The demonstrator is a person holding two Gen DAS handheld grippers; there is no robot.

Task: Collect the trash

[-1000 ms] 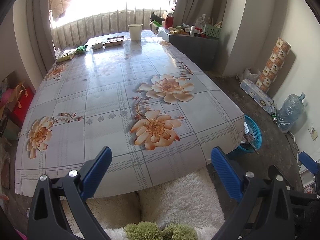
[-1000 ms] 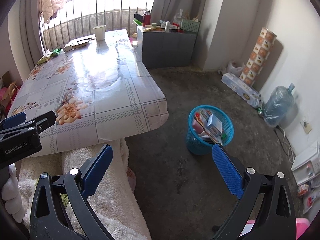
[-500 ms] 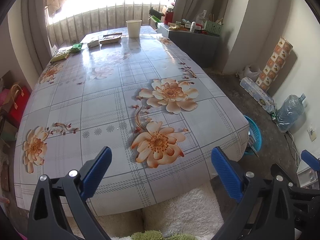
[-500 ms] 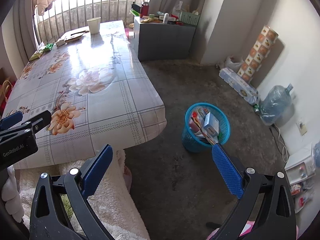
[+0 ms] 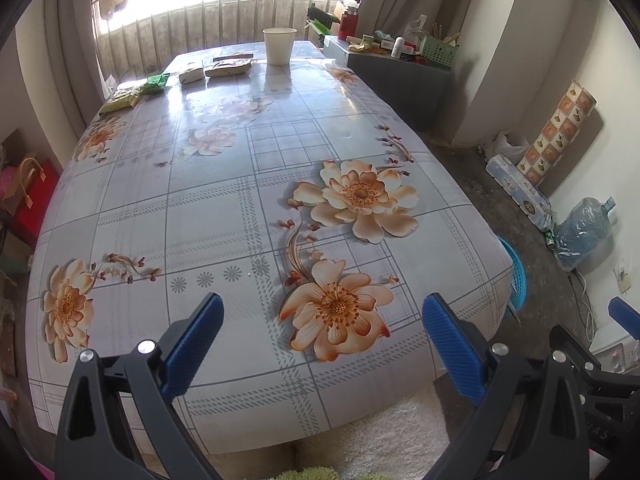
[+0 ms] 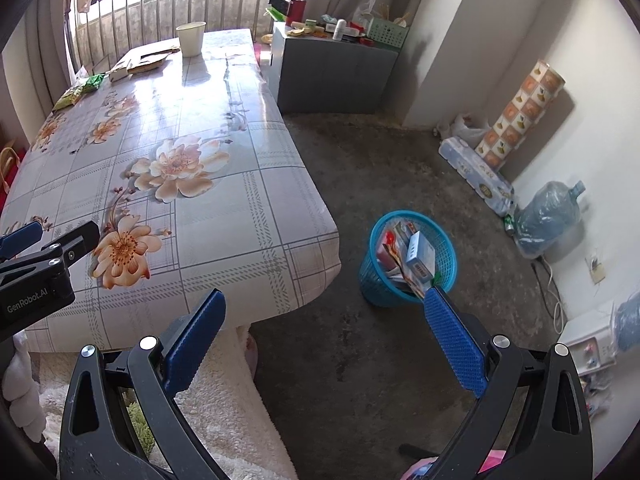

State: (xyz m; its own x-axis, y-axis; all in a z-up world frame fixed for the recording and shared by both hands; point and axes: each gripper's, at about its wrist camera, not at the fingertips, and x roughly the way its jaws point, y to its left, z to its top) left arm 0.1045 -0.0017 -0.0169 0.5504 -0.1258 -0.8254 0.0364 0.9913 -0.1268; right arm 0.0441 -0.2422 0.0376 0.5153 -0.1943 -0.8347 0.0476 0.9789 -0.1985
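A white paper cup (image 5: 279, 45), a brown packet (image 5: 229, 68), a small white box (image 5: 191, 73) and green snack wrappers (image 5: 155, 82) lie at the far end of the floral table (image 5: 208, 208). My left gripper (image 5: 322, 332) is open and empty over the table's near edge. My right gripper (image 6: 325, 328) is open and empty above the floor. A blue mesh trash basket (image 6: 408, 258) holding boxes and wrappers stands on the floor beside the table's right corner. The cup (image 6: 191, 38) and wrappers (image 6: 90, 83) show in the right wrist view too.
A grey cabinet (image 6: 332, 72) with clutter stands past the table. A patterned roll (image 6: 520, 112), a tissue pack (image 6: 476, 176) and a water jug (image 6: 548, 216) line the right wall. A white fluffy cushion (image 6: 224, 408) lies under the table's near edge. Red bags (image 5: 32, 196) sit at the left.
Both grippers have risen and moved forward; the table and basket now sit lower and nearer in view. Both stay open and empty.
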